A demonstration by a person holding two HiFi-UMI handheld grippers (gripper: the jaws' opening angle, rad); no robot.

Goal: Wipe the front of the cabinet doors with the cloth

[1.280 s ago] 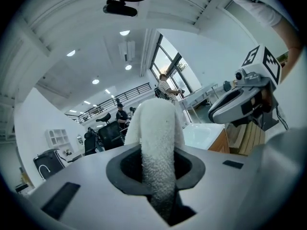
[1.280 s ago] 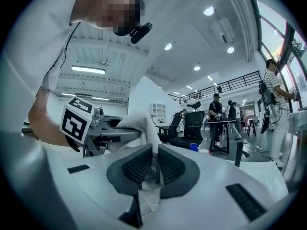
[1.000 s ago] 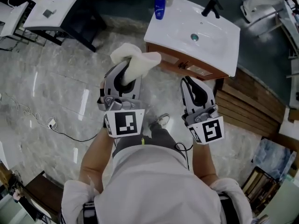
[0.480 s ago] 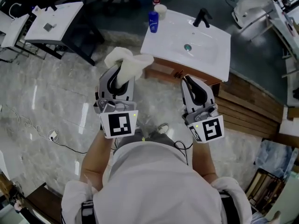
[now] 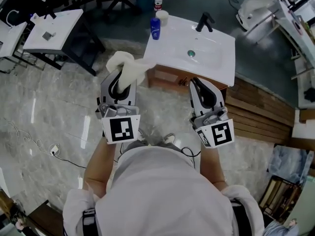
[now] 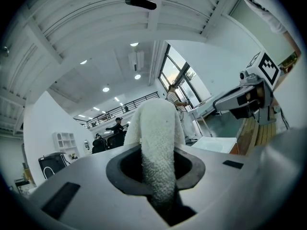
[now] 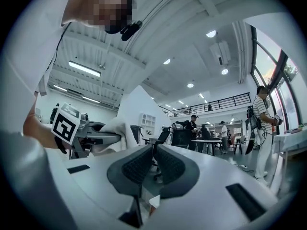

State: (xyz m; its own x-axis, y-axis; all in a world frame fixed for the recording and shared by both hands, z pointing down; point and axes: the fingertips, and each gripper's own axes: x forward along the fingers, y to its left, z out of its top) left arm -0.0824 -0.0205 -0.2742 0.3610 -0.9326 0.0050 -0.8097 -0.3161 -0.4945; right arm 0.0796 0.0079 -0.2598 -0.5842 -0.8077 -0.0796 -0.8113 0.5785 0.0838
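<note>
In the head view a white cloth [image 5: 129, 69] sticks up out of my left gripper [image 5: 120, 78], which is shut on it. In the left gripper view the cloth [image 6: 156, 138] runs down between the closed jaws of the left gripper [image 6: 160, 195]. My right gripper [image 5: 203, 88] is shut and holds nothing; its ribbed pads [image 7: 136, 164] nearly meet. Just ahead of both grippers stands the brown cabinet front [image 5: 170, 77], under a white basin top [image 5: 211, 65]. Neither gripper touches the cabinet. Both grippers point upward in their own views, so the doors are hidden there.
On the basin top stand a blue bottle [image 5: 155, 27], a white cup [image 5: 162, 17] and a black tap [image 5: 204, 19]. Wooden slats [image 5: 261, 114] lie on the floor to the right. A white table [image 5: 51, 31] stands far left, and a cable [image 5: 29, 132] crosses the marble floor.
The cabinet and basin have slid left in the head view and now sit between the two grippers. The left gripper still holds the cloth, and the right gripper stays shut.
</note>
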